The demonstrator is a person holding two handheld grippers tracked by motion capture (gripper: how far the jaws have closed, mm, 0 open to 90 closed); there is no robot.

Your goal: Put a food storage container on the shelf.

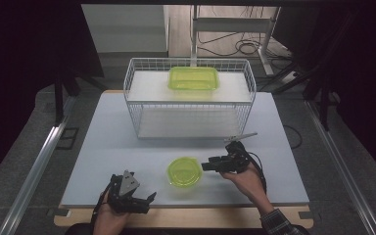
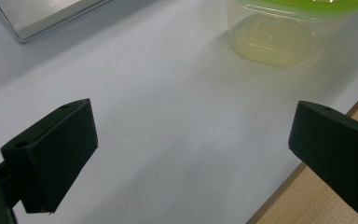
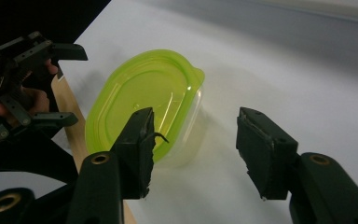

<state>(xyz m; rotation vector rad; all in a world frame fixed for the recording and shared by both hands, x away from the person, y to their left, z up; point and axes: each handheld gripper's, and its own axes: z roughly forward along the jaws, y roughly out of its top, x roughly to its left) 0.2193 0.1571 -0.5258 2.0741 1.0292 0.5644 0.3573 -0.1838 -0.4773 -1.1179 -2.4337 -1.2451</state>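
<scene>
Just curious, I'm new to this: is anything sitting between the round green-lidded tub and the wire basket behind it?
No. In the high view, only bare table lies between the round tub and the wire basket.

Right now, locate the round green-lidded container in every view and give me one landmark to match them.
High view: the round container sits on the white table, near its front edge, between the left gripper and the right gripper.
Left gripper view: top right, cut by the frame.
Right gripper view: centre left, beyond the open jaws.
Shared landmark: the table's wooden front edge.
</scene>
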